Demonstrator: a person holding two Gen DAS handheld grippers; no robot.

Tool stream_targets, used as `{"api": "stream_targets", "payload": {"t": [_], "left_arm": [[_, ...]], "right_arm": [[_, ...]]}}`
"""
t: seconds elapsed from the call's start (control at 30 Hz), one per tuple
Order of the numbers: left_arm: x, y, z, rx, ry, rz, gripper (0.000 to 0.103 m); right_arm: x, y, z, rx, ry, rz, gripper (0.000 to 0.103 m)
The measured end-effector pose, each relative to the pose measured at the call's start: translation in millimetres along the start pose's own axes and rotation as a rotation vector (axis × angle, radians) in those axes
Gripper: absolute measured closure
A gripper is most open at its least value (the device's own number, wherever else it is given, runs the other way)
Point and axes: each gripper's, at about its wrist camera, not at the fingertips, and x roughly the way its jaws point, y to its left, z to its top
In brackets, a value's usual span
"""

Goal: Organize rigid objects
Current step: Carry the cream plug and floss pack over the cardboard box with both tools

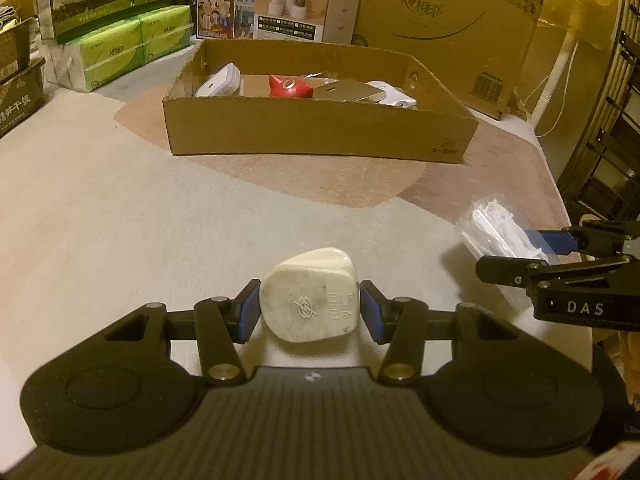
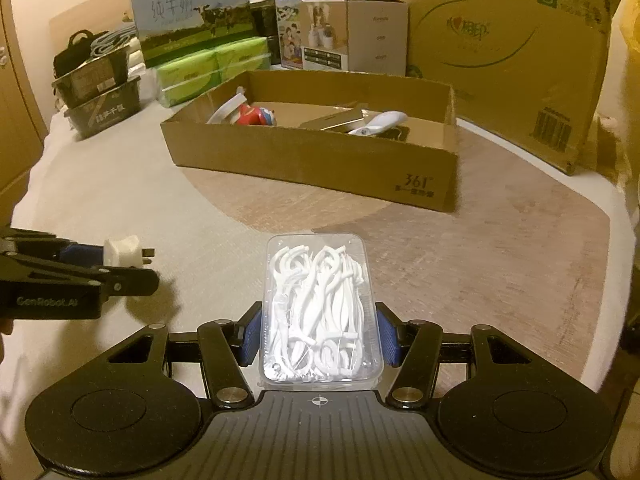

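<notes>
- The left claw (image 1: 308, 312) is clamped on a white plug adapter (image 1: 309, 295), its blue pads pressing both sides, lifted clear of the pale surface (image 1: 120, 220) below.
- The right claw (image 2: 320, 330) grips a clear plastic case of white floss picks (image 2: 318, 308) by its long sides, holding it above the same surface.
- From the right wrist view, the left claw enters at the left edge with the adapter's metal prongs pointing toward the middle.
- Well ahead of both claws sits a low open cardboard box (image 1: 316, 128), already holding a white device (image 1: 220, 82), a red toy (image 1: 290, 87), a tan flat piece (image 1: 346, 90) and another white item (image 1: 394, 96).
- Milk cartons (image 2: 192, 12), green tissue packs (image 2: 212, 68) and a large carton (image 2: 508, 52) stand behind the box.
</notes>
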Motion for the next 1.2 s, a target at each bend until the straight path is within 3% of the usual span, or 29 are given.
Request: {"api": "stream_targets", "payload": {"t": [0.7, 1.2], "left_arm": [[-34.4, -14.0, 2.8, 0.051, -0.035, 0.002, 0.055], [-36.0, -14.8, 15.6, 0.088, -0.049, -0.003, 0.055]], "right_arm": [[-36.7, -1.3, -3.0, 0.014, -0.022, -0.043, 0.046], [-39.4, -7.8, 4.9, 0.015, -0.031, -0.060, 0.046]]}}
